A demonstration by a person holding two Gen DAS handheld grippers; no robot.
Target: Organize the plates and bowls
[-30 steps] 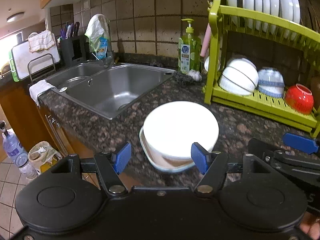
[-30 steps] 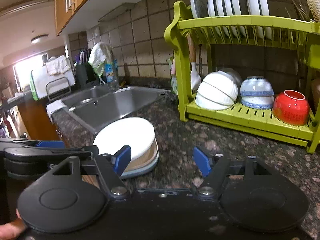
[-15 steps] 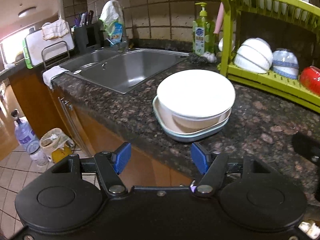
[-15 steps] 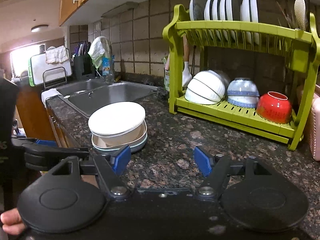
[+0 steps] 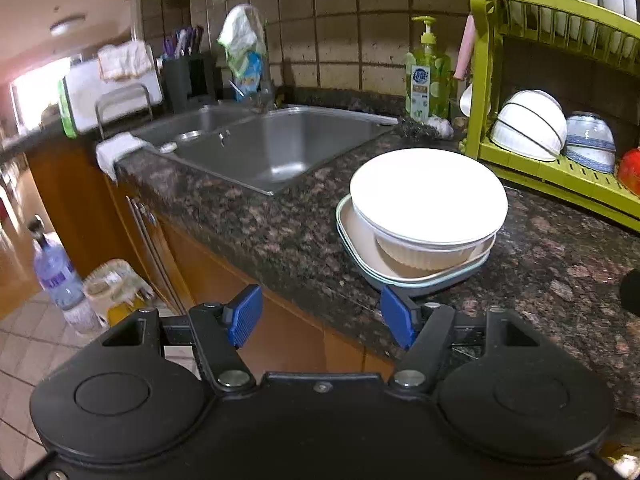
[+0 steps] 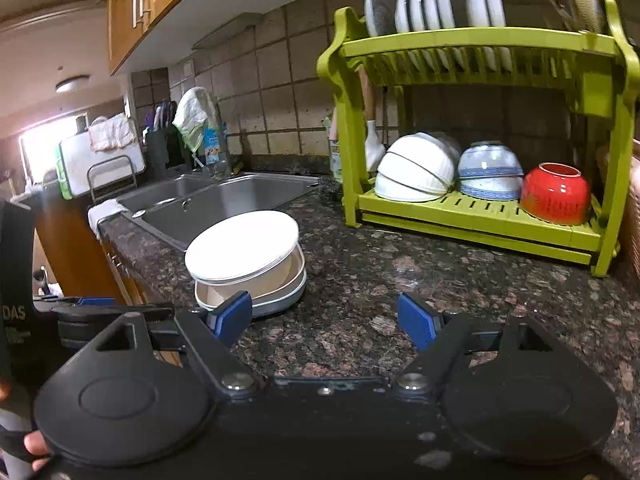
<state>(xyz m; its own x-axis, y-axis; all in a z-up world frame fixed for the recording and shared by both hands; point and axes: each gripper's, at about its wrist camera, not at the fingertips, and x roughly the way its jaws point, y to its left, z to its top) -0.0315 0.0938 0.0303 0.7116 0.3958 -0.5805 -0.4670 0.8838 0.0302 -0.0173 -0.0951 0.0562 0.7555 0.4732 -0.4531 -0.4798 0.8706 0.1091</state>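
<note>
Left gripper (image 5: 320,316) hangs off the front edge of the desk (image 5: 248,216), its blue pads spread wide and gripping nothing; right gripper (image 6: 324,322) hovers low over the granite, spread apart too, empty. Biggest thing up here is the green dish rack (image 6: 480,216) against the tiled wall, white plates (image 6: 440,4) standing on edge along its top tier, and on the lower tier white bowls (image 6: 416,172) tipped on their sides, a blue-patterned bowl (image 6: 490,172) and a red bowl (image 6: 556,194) mouth down. Left of the rack, the steel sink (image 5: 272,148). In front of the rack, between rack and desk edge, sits the dish stack (image 5: 424,216): a round white plate lying flat on top, face up, over a tan bowl nested in a pale blue dish. Stack lies just ahead of the left gripper's right pad, and ahead-left of the right gripper.
</note>
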